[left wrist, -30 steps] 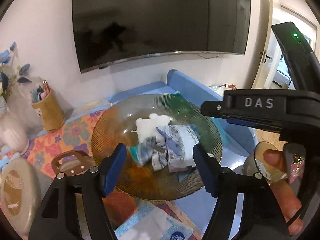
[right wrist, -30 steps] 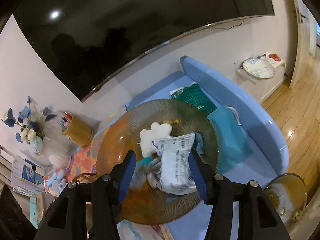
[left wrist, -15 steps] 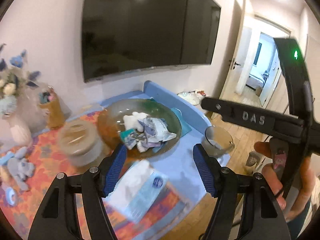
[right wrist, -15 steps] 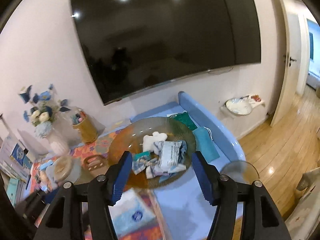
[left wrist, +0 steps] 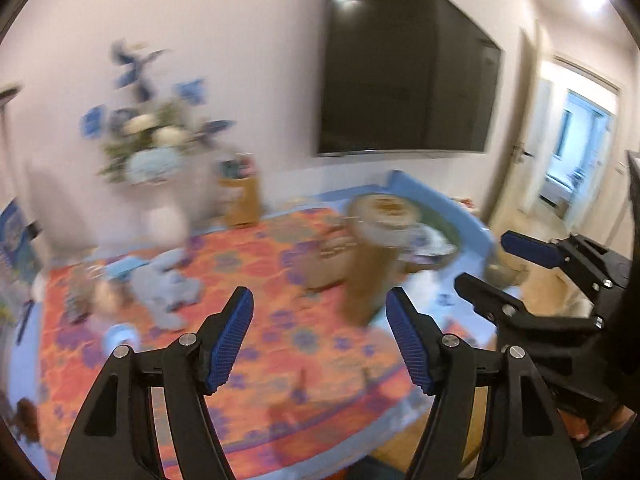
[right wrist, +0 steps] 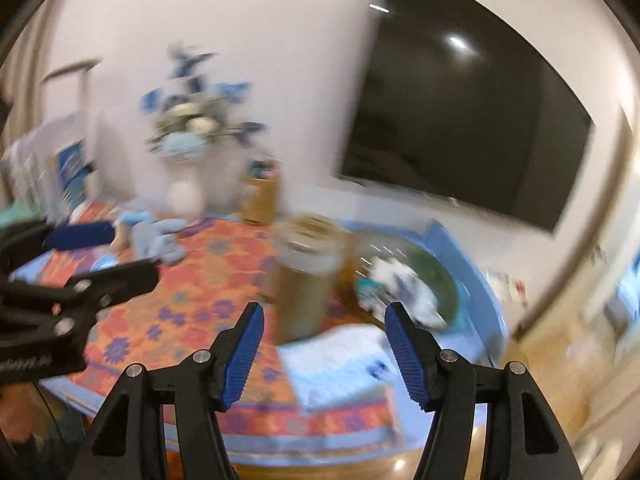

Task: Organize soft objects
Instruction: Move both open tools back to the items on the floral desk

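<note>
Both views are motion-blurred. My left gripper is open and empty, held above the orange floral tablecloth. A grey-blue plush toy lies on the cloth ahead and left of it. My right gripper is open and empty, back from the table. The amber glass bowl holding the soft white and patterned items sits at the table's right end. The plush also shows in the right wrist view. The right gripper shows at the right of the left wrist view.
A tall brown jar with a lid stands mid-table, also seen in the right wrist view. A flower vase, a woven pen holder and a tissue pack are on the table. A TV hangs on the wall.
Both grippers have pulled back from the bowl and swung left. The bowl has shifted to the right of both views and the plush toy has come into view. Both stay open.
</note>
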The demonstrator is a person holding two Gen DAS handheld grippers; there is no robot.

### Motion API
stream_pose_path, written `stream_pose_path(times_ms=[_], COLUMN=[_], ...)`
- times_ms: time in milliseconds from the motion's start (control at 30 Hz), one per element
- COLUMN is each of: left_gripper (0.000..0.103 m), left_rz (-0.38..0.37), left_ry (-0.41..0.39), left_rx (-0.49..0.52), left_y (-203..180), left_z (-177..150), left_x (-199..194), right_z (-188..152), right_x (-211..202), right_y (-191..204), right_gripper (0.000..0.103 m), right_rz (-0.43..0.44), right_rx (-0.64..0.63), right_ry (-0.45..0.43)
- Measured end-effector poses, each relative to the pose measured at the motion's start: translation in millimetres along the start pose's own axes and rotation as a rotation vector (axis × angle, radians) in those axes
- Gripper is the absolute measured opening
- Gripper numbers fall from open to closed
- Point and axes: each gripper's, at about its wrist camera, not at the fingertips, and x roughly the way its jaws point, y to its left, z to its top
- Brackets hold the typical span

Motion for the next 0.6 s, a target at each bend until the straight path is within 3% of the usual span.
stream_pose_path(times_ms=[200,367,433,600], left_gripper=[0.069,0.078,0.079,0.079], left_rz=[0.188,0.275,0.289,0.227], left_ry=[-0.018,0.006,0.029,0.107], left_rx=[-0.114,-0.242,-0.277,-0.318], left_y=[113,200,222,249], left_z=[-3,-13,-21,-44], left_x=[-20,-20,-13,27], right_z=[33,58,64,73], right_x=[31,87,109,167], right_y=[87,144,160,193], right_gripper=[0.069,0.069,0.069,0.069], right_rz=[0.174,0.307,0.355,0.467], right_rx=[-0.119,-0.144,-0.141,-0.123], right_ry=[0.001,0.075,0.107,0.197])
